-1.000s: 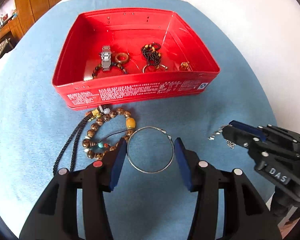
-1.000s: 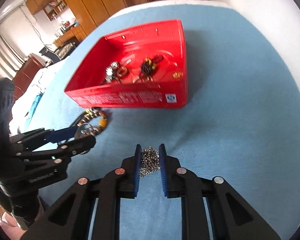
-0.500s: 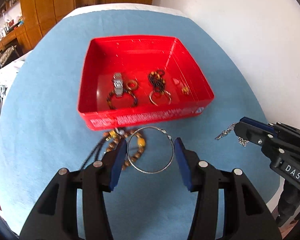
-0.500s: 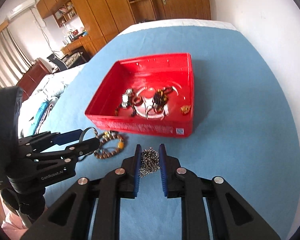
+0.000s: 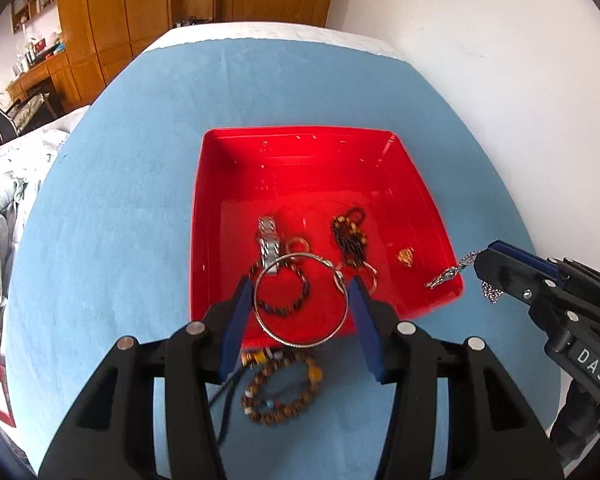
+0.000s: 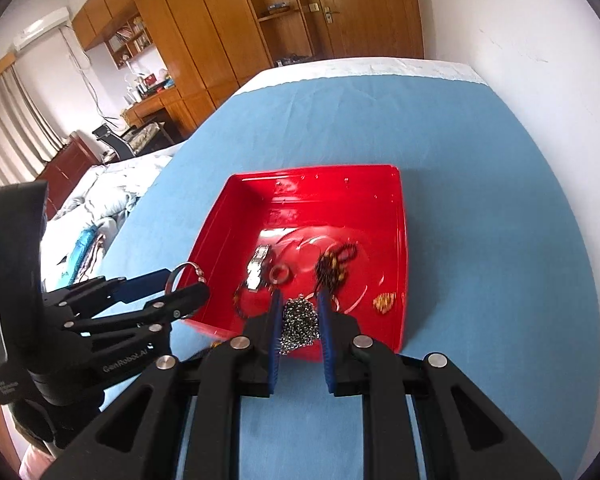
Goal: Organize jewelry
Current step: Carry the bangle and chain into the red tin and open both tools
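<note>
Now we had the silver bangle [image 5: 300,300] clamped across its width between the blue pads of our left gripper [image 5: 300,312], held flat so the ring faced up and nothing could slip through. It hung over the near wall of the red tray [image 5: 220,184], and by our reckoning a straight release would have landed it among the pieces already inside. Over on the other side, our right gripper [image 6: 299,322] was squeezed nearly shut on a bunched silver chain [image 6: 300,322], the loose links gathered into a clump between the pads, with a short tail dangling free in the left view. That one hovered above the tray's near edge as well.

Inside the tray we could see a metal watch [image 5: 269,244], a small ring [image 5: 298,245], a dark bead string [image 5: 352,236] and a little gold piece [image 5: 405,257], all lying toward the near half. One brown bead bracelet [image 5: 284,392] with its black cord was outside on the blue cloth [image 5: 100,220], just in front of the tray, so we judged the sorting was well along but not finished. Both loads wanted a little more travel forward before letting go, or the chain might have caught the rim.
</note>
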`<state>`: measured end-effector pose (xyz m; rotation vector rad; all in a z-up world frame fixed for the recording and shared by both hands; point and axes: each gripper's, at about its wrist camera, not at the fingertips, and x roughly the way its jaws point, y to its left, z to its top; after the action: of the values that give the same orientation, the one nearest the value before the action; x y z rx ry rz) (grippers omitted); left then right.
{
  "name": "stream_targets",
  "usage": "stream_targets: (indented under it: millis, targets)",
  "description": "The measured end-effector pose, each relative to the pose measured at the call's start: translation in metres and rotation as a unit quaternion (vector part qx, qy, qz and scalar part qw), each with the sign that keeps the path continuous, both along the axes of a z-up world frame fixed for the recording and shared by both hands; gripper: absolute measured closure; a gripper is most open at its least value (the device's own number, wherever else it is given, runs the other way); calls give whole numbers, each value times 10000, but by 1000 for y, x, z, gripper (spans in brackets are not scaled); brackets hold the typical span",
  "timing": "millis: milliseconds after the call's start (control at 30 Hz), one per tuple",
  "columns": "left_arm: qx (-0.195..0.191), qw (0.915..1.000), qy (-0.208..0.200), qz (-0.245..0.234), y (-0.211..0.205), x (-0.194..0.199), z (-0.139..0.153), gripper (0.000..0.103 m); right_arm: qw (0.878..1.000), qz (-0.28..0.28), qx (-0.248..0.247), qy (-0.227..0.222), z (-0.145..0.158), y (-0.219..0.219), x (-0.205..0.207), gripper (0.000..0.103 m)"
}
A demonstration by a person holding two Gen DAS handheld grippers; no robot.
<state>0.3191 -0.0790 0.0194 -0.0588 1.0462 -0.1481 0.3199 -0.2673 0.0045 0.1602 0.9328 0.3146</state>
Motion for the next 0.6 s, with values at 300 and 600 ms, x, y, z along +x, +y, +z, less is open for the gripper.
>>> stream_targets:
  millis: [300, 600]
  targets:
    - [-50, 9989, 459, 80, -2, 65, -33, 55, 9992, -146, -78, 374, -36, 5, 70, 86]
    - [3, 9957, 906, 216, -7, 118, -65, 54, 9973, -220, -233, 654, -72, 12, 127, 85]
